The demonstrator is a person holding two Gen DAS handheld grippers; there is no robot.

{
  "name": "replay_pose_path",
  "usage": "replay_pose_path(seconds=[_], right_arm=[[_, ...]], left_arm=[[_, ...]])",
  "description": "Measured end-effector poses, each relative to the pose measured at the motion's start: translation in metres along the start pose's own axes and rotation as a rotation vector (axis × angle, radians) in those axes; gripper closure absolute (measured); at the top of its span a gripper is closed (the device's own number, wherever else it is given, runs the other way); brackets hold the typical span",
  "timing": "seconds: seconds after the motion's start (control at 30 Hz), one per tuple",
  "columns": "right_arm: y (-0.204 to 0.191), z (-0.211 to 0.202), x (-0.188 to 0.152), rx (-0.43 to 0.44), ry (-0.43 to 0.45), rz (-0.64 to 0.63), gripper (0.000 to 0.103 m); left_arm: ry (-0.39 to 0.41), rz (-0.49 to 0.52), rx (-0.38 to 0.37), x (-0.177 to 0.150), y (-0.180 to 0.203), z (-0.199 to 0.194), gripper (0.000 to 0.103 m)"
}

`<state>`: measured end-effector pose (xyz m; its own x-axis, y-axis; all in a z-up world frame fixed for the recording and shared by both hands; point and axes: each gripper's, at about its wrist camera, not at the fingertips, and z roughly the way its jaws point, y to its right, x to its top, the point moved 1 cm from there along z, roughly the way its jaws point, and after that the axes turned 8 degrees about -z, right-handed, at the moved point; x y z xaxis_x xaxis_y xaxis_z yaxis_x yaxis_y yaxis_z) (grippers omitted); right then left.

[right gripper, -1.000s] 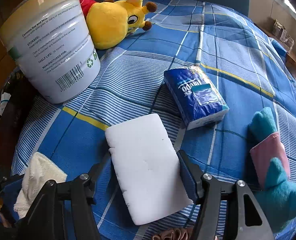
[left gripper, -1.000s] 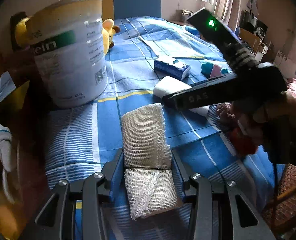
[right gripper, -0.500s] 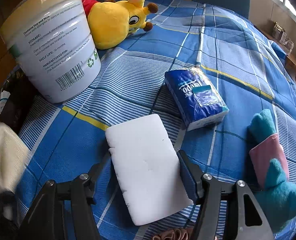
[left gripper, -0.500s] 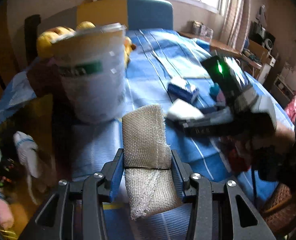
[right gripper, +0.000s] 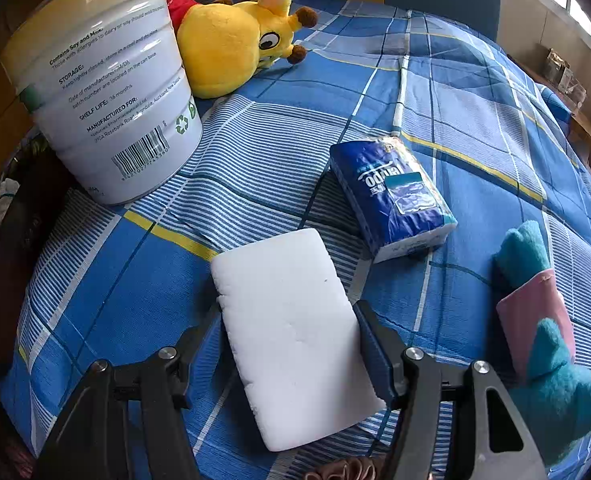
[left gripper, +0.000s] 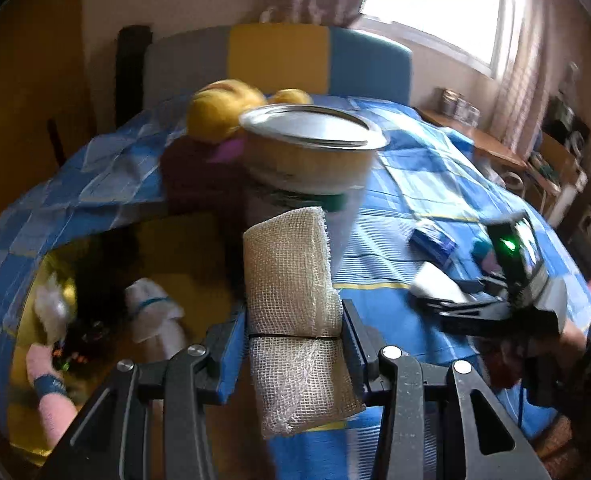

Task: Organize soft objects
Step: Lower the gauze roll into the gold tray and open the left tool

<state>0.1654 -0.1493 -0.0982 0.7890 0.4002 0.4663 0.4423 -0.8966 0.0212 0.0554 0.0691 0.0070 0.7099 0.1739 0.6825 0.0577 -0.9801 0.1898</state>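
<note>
Left gripper [left gripper: 293,334] clamps a gauze roll [left gripper: 291,300]; right gripper [right gripper: 291,340] clamps a white sponge [right gripper: 291,332].

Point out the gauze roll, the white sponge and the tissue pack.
gauze roll [left gripper: 289,272], left wrist view, on its upper mesh face.
white sponge [right gripper: 291,328], right wrist view, middle of its top face.
tissue pack [right gripper: 387,188], right wrist view, on its blue wrapper.

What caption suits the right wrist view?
Tongs around a white sponge on a blue checked cloth, beside a tissue pack.
</note>
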Motion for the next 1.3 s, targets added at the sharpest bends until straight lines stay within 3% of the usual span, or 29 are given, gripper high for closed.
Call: replay_pose_path(seconds=[0.27,0.4,0.6,0.73,0.77,0.8,0.87,1.2,1.3], right_arm=[[0.0,0.0,0.0,-0.004,0.001,-0.004,0.039],[-0.001,0.0,-0.001,-0.013,0.003,-0.006,0.039],[-0.001,0.0,-0.001,-0.018,0.004,-0.009,0.039],[-0.002,0.0,-0.001,-0.02,0.003,-0.013,0.039],[-0.002,0.0,-0.001,-0.021,0.002,-0.013,0.039],[-0.002,0.0,-0.001,-0.023,0.002,-0.015,0.039],[-0.001,0.0,0.0,-0.021,0.002,-0.016,0.039],[-0.003,0.0,0.0,-0.028,0.005,-0.01,0.039],[-0.003,0.0,0.0,-0.034,0.005,-0.012,0.039]], left_arm=[[-0.001,-0.217,0.086,0.011,-0.106,-0.01,0.058],[-0.07,-0.333,0.103,0.014,-0.151,0.004,0.058],[-0.134,-0.323,0.149,0.025,-0.185,0.041,0.057],[-0.147,-0.314,0.173,0.029,-0.189,0.062,0.056],[-0.146,-0.321,0.17,0.028,-0.189,0.066,0.052],[-0.154,-0.324,0.167,0.03,-0.19,0.071,0.039],[-0.151,-0.338,0.194,0.029,-0.192,0.075,0.031],[-0.037,-0.302,0.299,0.009,-0.181,0.034,0.031],[-0.005,-0.268,0.32,0.004,-0.174,0.021,0.021]])
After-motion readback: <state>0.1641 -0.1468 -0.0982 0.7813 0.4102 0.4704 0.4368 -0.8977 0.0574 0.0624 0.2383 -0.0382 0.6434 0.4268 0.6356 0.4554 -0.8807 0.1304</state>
